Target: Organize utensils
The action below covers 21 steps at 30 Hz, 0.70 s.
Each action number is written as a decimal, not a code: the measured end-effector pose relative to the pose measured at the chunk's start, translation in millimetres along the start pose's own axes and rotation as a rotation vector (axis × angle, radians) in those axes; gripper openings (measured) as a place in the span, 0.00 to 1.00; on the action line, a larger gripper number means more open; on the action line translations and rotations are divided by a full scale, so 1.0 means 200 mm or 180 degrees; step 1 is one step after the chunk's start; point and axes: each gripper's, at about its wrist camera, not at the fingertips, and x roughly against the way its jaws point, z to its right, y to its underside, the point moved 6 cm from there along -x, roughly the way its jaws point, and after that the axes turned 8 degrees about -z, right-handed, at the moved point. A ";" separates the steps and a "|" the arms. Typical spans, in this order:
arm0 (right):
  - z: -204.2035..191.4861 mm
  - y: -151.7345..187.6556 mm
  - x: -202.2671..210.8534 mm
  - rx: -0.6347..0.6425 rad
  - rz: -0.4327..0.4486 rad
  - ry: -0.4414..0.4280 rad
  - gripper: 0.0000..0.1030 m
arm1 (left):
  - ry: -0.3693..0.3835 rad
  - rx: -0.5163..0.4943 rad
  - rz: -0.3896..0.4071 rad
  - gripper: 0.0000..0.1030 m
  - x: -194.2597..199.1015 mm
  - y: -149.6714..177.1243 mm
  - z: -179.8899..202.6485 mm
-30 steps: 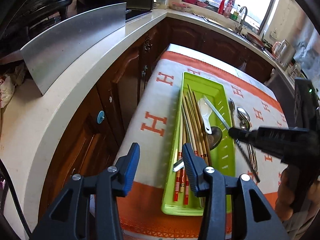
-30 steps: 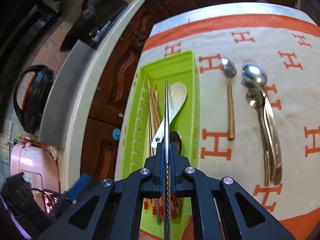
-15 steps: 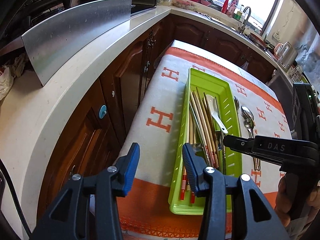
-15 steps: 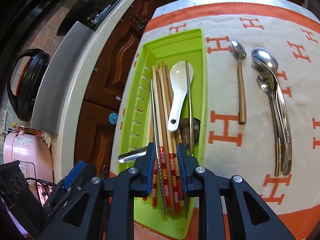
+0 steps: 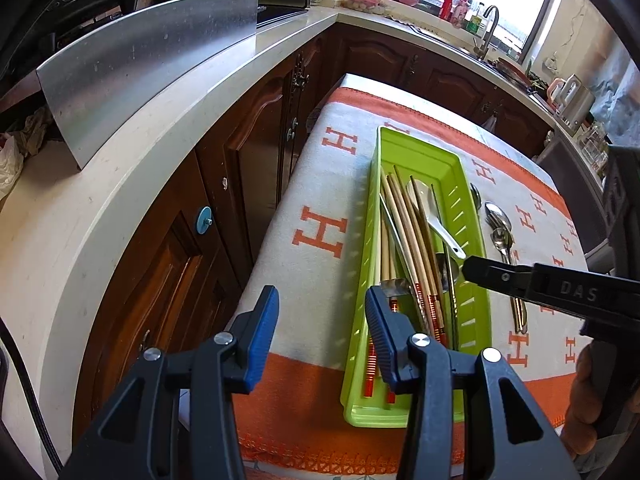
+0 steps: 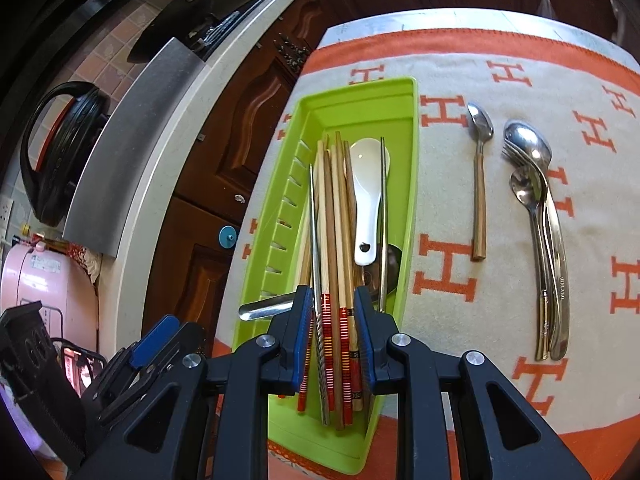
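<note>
A green tray [image 6: 288,184] [image 5: 468,184] lies on the orange-and-cream H-pattern cloth [image 6: 560,80]. It holds several wooden chopsticks [image 6: 334,216], a metal chopstick [image 6: 383,208], a white ceramic spoon [image 6: 366,184] and a steel spoon. My right gripper [image 6: 333,312] is open and empty above the tray's near end; it also shows in the left wrist view [image 5: 470,268]. On the cloth to the right lie a wooden-handled spoon [image 6: 479,184] and a bundle of steel spoons and a fork [image 6: 548,240]. My left gripper [image 5: 322,320] is open and empty, left of the tray.
A white countertop [image 5: 160,152] with a steel splash panel [image 5: 152,68] runs along the left, over dark wood cabinets [image 5: 256,152]. A sink and window [image 5: 492,20] are at the back. A pink appliance [image 6: 44,280] stands at far left.
My right gripper opened and let the metal chopstick go; it now lies in the tray beside the white spoon. The gripper has drawn back toward the tray's near end. The left gripper stayed open.
</note>
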 end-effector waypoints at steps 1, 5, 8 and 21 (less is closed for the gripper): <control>0.00 0.00 0.01 0.0018 0.0009 0.0001 0.21 | -0.0007 0.0001 -0.0004 0.42 0.00 0.00 0.00; 0.01 0.02 0.06 0.0072 0.0077 0.0009 0.21 | 0.0004 0.0000 -0.0004 0.42 -0.02 0.00 0.00; 0.03 0.02 0.08 0.0066 0.0109 -0.0009 0.21 | -0.0039 0.0006 0.0047 0.42 -0.05 -0.03 -0.01; 0.16 0.02 0.16 -0.0058 0.0203 -0.0083 0.21 | 0.0116 -0.0398 0.0025 0.42 -0.18 -0.12 0.08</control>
